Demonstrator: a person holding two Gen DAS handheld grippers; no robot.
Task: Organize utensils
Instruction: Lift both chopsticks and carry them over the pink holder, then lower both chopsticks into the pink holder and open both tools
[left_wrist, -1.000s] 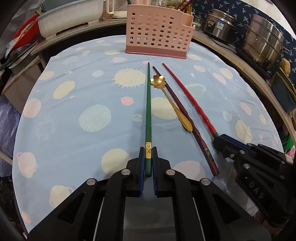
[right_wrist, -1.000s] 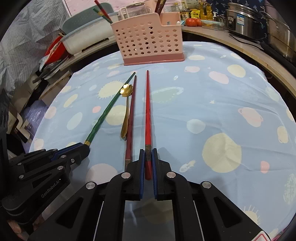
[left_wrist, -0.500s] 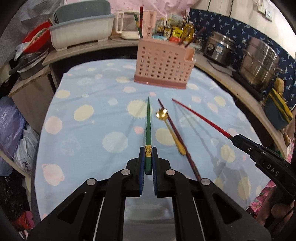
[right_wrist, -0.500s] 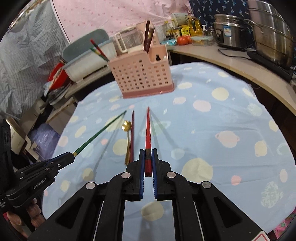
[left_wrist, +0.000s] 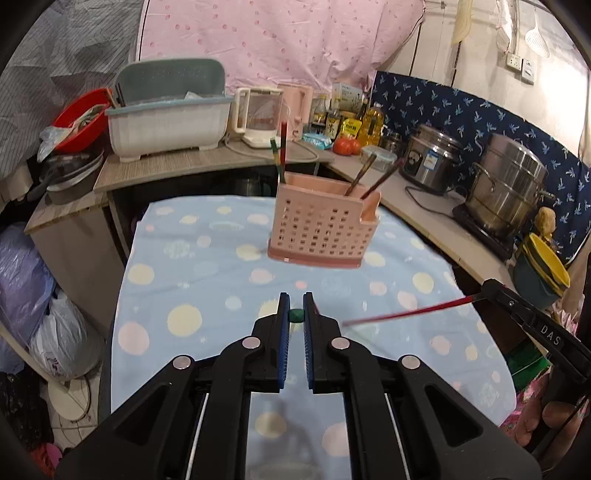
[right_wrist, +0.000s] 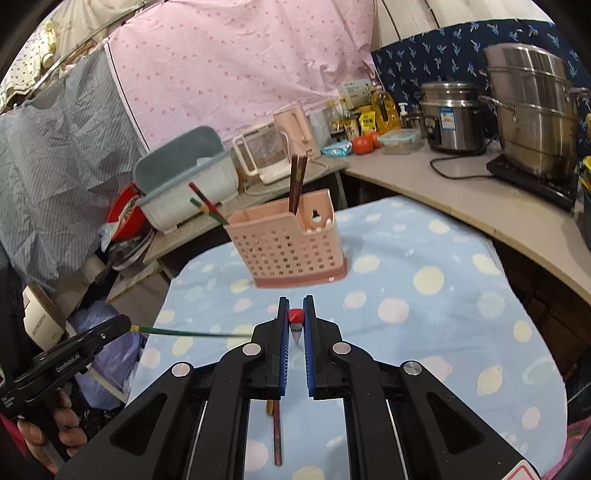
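Left tool (left_wrist: 294, 313) is clenching a thin green chopstick (right_wrist: 192, 334) by its butt, right tool (right_wrist: 296, 314) a red chopstick (left_wrist: 406, 313); both are reading light, stiff, slippery, aiming toward the pink perforated plastic holder (left_wrist: 321, 230)

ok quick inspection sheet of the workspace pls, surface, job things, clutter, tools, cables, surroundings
surface: table under a blue dotted cloth, mostly bare.
job's things: pink utensil basket stands on the cloth with chopsticks already in it; green chopstick and red chopstick are held in the air; a dark red chopstick lies on the cloth, with something gold beside it, mostly hidden.
clutter: nothing seen on the cloth besides these.
tools: left tool shut on the green chopstick; right tool shut on the red chopstick.
cables: a black cord trails across the counter.
surroundings: steel pots, dish tub, tomatoes, bottles on the counter.
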